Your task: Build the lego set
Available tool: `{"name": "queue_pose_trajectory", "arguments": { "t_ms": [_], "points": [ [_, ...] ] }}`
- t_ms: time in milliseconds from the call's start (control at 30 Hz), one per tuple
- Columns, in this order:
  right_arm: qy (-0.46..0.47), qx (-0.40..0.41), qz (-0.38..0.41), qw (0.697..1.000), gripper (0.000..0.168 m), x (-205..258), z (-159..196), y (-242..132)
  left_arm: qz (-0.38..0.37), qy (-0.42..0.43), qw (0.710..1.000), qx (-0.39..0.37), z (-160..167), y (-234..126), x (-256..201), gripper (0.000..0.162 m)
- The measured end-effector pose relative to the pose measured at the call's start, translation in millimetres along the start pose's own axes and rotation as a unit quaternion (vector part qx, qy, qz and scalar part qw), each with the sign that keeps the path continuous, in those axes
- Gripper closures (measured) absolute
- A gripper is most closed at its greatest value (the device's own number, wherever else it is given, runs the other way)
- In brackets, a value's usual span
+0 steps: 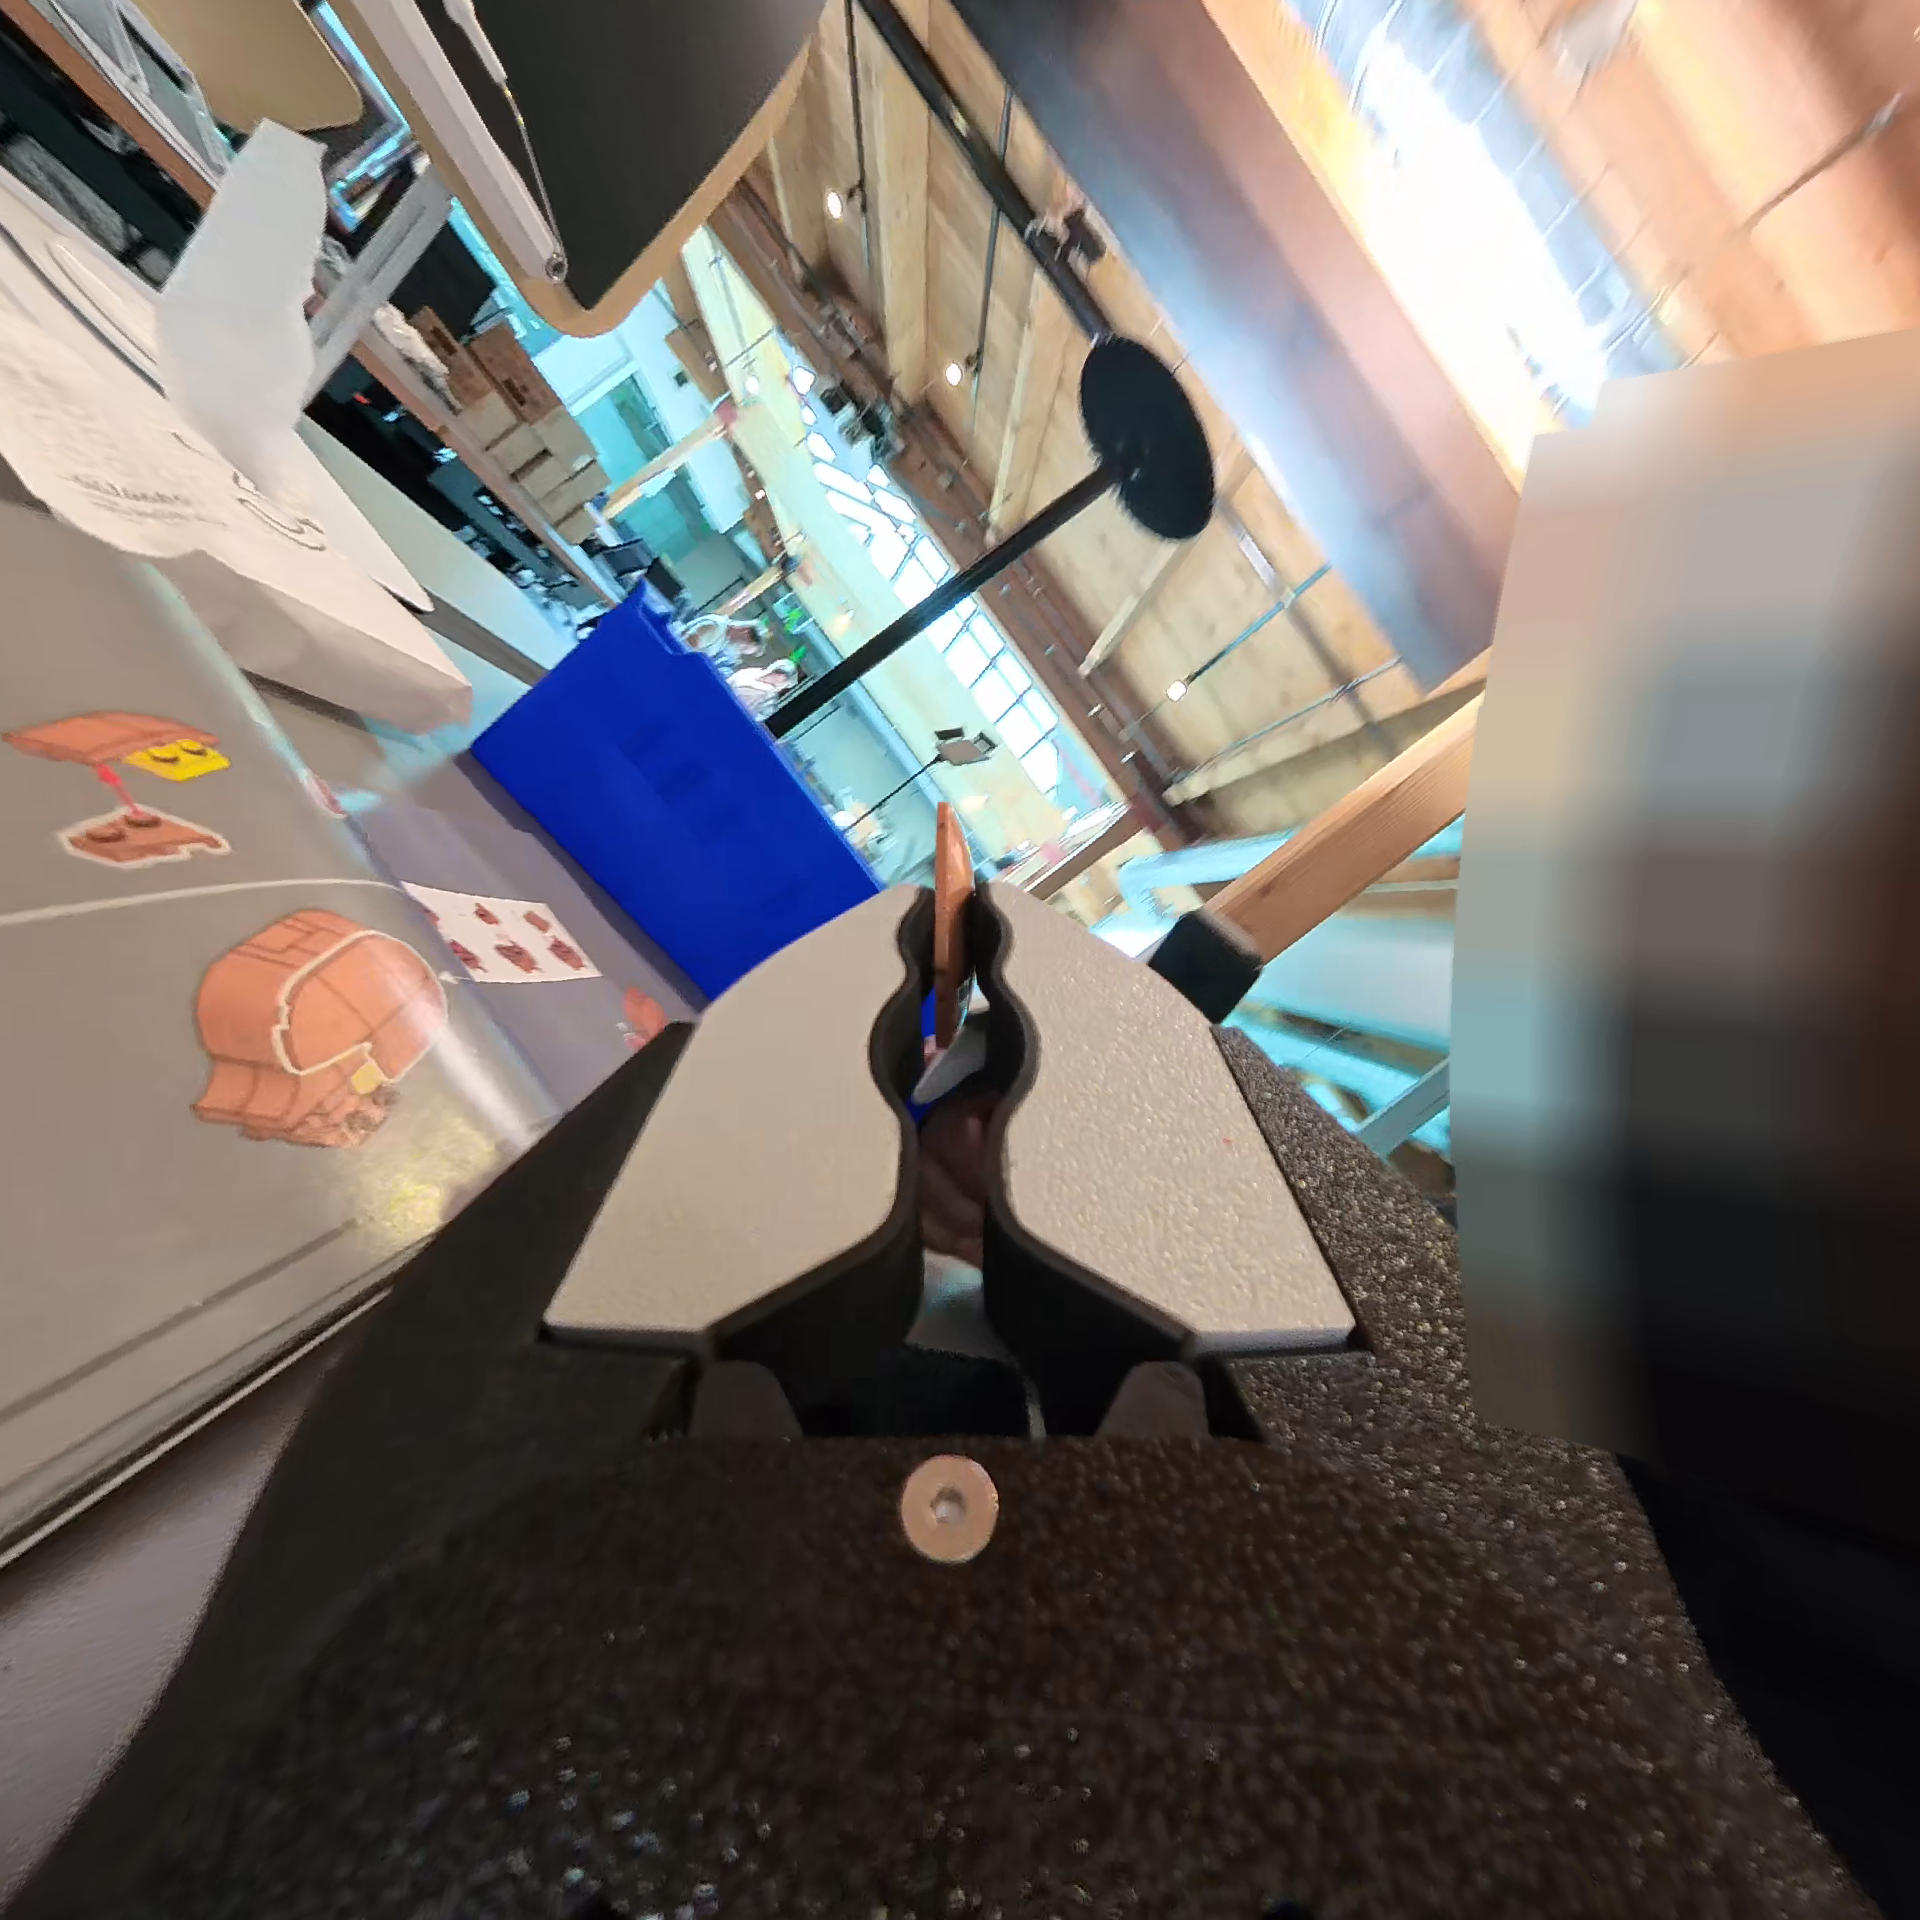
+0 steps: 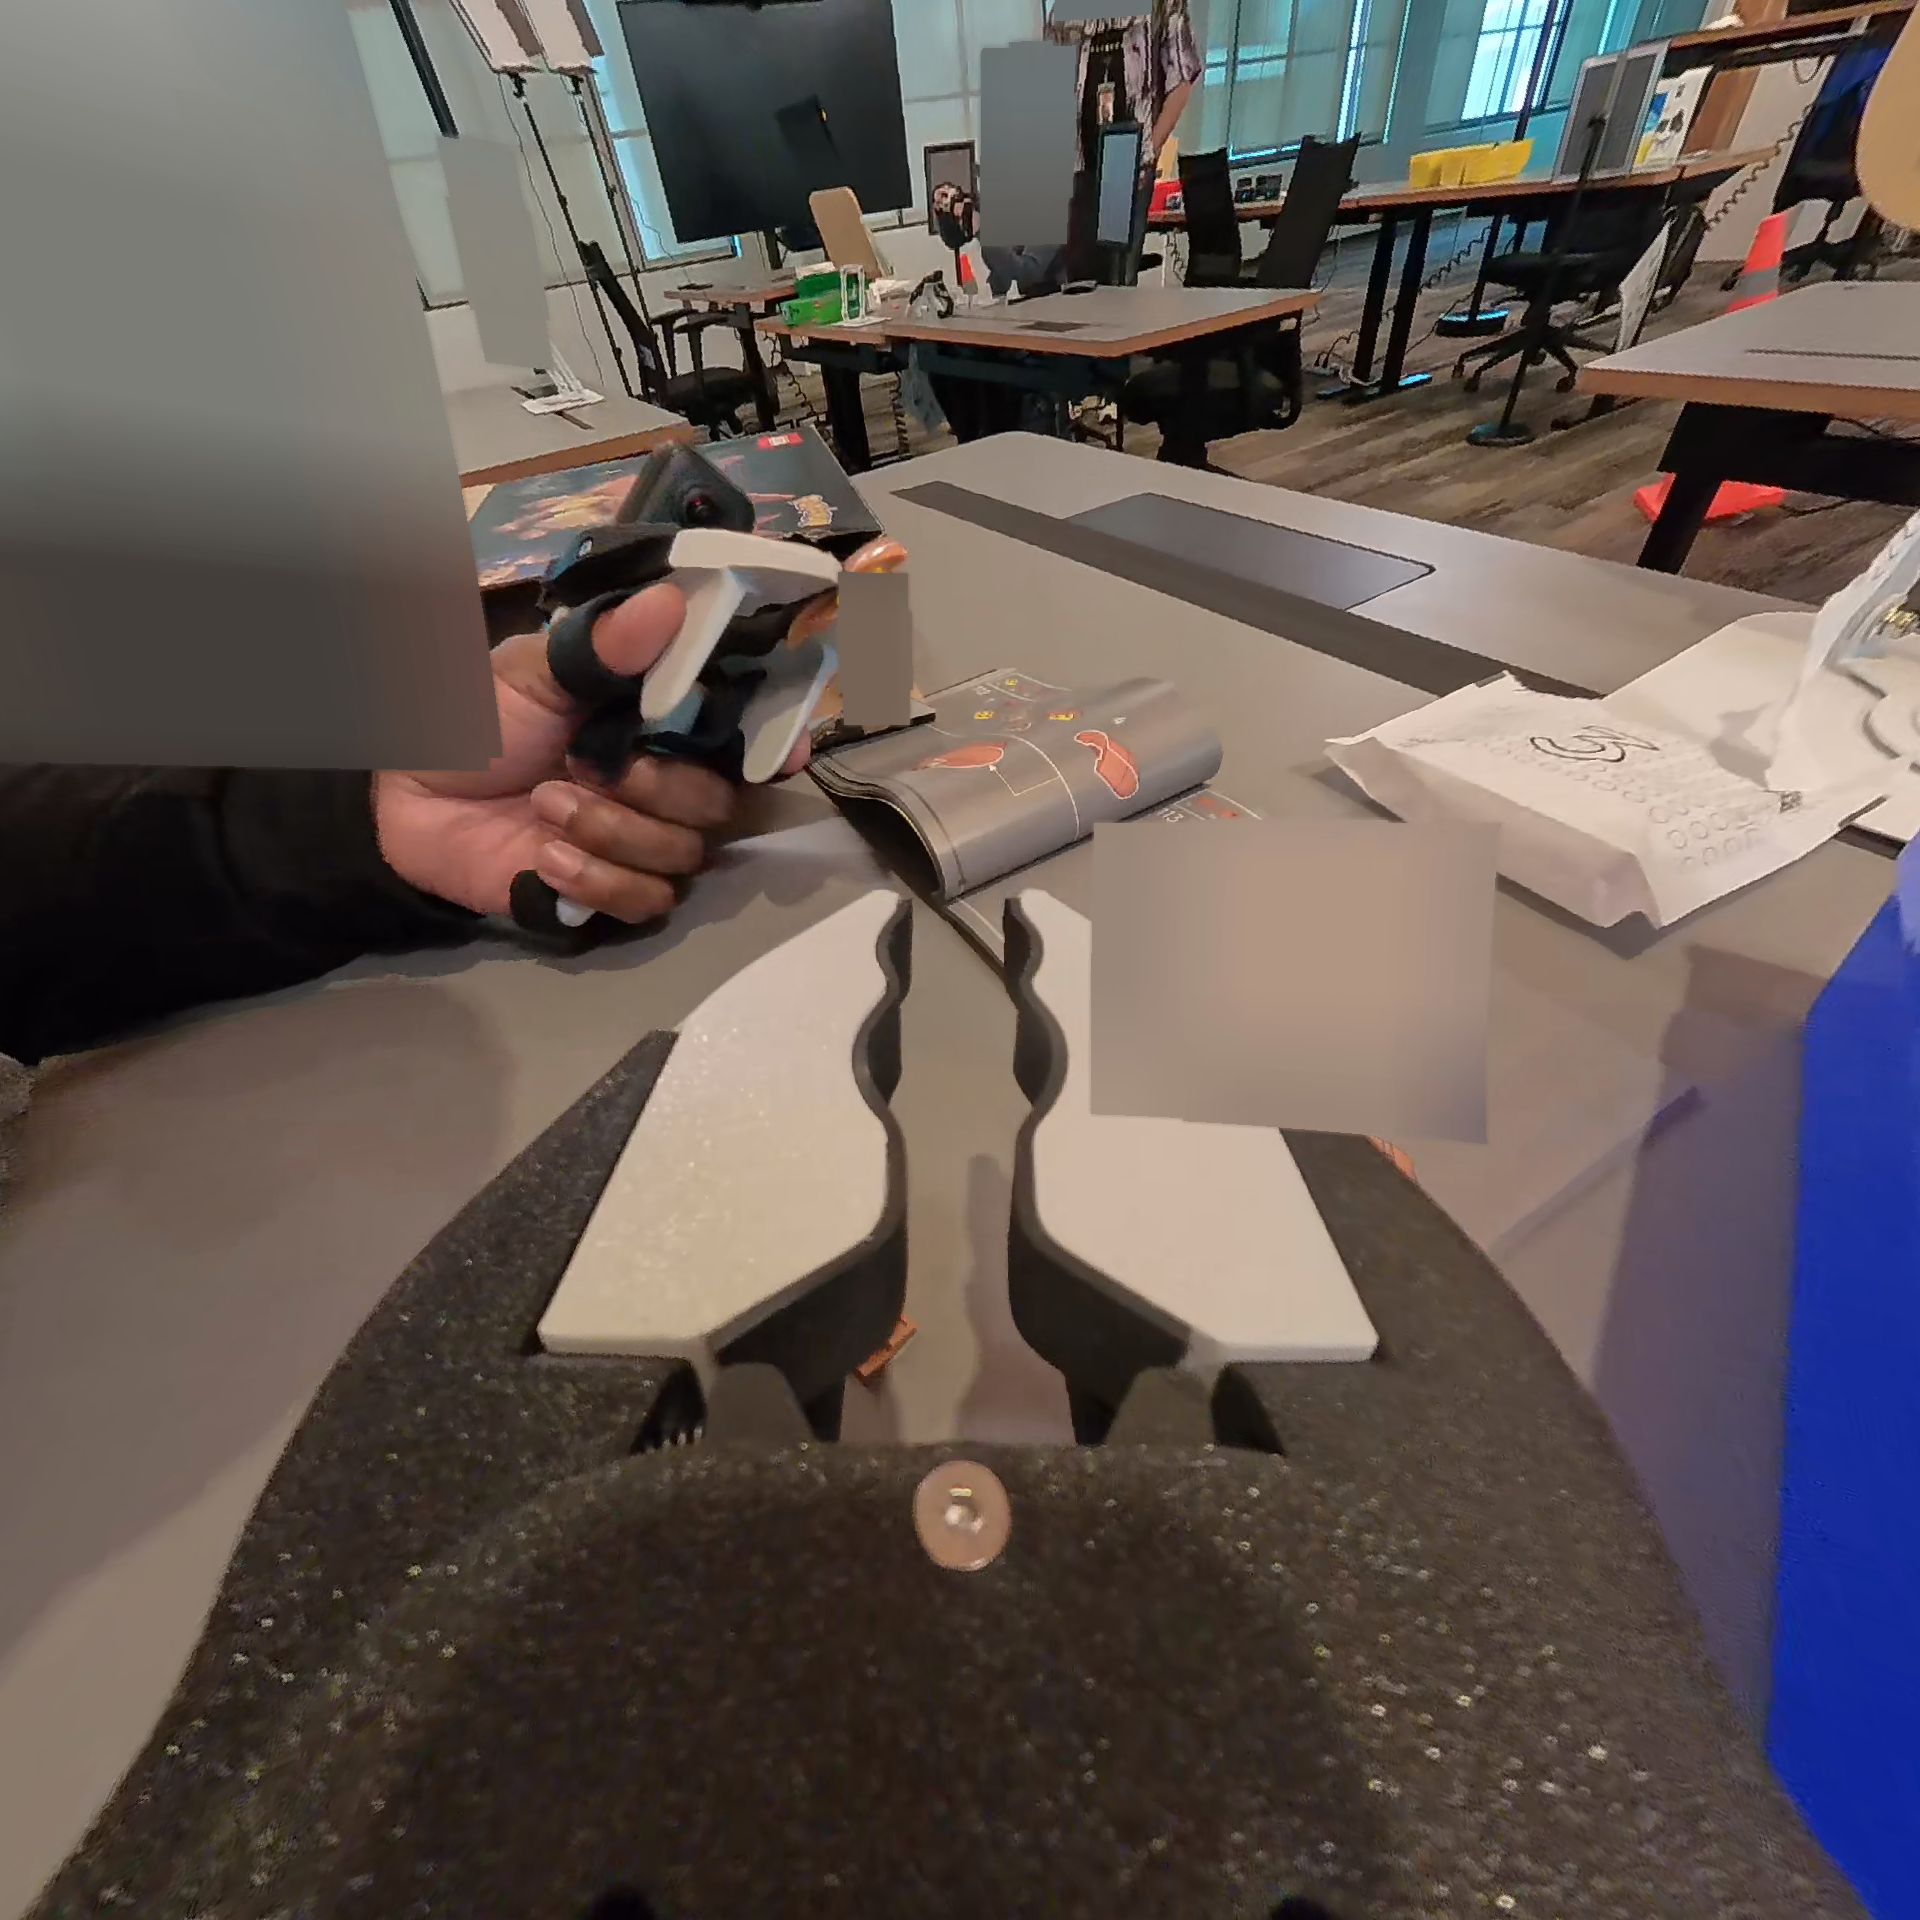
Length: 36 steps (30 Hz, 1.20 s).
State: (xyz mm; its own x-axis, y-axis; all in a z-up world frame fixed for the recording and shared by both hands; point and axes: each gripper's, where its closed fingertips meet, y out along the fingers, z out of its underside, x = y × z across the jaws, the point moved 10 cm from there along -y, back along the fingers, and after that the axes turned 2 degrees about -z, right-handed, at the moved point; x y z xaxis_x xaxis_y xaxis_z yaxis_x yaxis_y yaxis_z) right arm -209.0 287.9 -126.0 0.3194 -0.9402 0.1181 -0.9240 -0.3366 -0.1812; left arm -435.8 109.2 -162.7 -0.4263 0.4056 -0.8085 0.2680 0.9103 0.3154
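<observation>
My left gripper is shut on a thin orange-brown lego piece that sticks out edge-on past its tips; the gripper is tilted up off the table. In the right wrist view a hand holds that left gripper above the table's left side, with orange lego between its fingers. My right gripper is open and empty, low over the grey table. The open instruction booklet lies just beyond its tips and also shows in the left wrist view. A small orange-brown piece lies under the right gripper.
A blue bin stands close on the right and also shows in the left wrist view. A white paper bag lies at the right. The dark lego box lies behind the left gripper. Desks and chairs stand farther back. My right fingertips sit around 12 centimeters from my left ones.
</observation>
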Motion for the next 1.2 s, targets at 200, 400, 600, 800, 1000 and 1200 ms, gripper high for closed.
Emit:
{"name": "queue_pose_trajectory", "arguments": {
  "t_ms": [200, 400, 600, 800, 1000, 1200],
  "points": [
    [0.001, 0.004, 0.004, 1.000, 0.152, -3, 2, 0, 0.012, -0.002, 1.000, -0.002, 1, 1, -1, 0.156],
    [-0.010, 0.013, 0.006, 1.000, 0.152, -3, 4, 2, 0.020, 0.013, 1.000, -0.005, 1, 3, -3, 0.156],
    [-0.024, 0.024, 0.017, 0.999, 0.153, -7, 2, -1, 0.031, 0.029, 0.999, 0.002, 2, 5, -5, 0.156],
    [-0.003, 0.084, 0.018, 0.996, 0.153, -20, 2, -4, 0.031, 0.036, 0.999, 0.012, 3, 7, -6, 0.156],
    [0.048, 0.125, -0.042, 0.990, 0.153, -27, -9, -16, 0.022, 0.058, 0.997, 0.045, 8, 12, -10, 0.156],
    [0.022, 0.095, -0.037, 0.995, 0.153, -18, -27, -26, 0.020, 0.065, 0.996, 0.059, 11, 14, -11, 0.156]
  ]
}}
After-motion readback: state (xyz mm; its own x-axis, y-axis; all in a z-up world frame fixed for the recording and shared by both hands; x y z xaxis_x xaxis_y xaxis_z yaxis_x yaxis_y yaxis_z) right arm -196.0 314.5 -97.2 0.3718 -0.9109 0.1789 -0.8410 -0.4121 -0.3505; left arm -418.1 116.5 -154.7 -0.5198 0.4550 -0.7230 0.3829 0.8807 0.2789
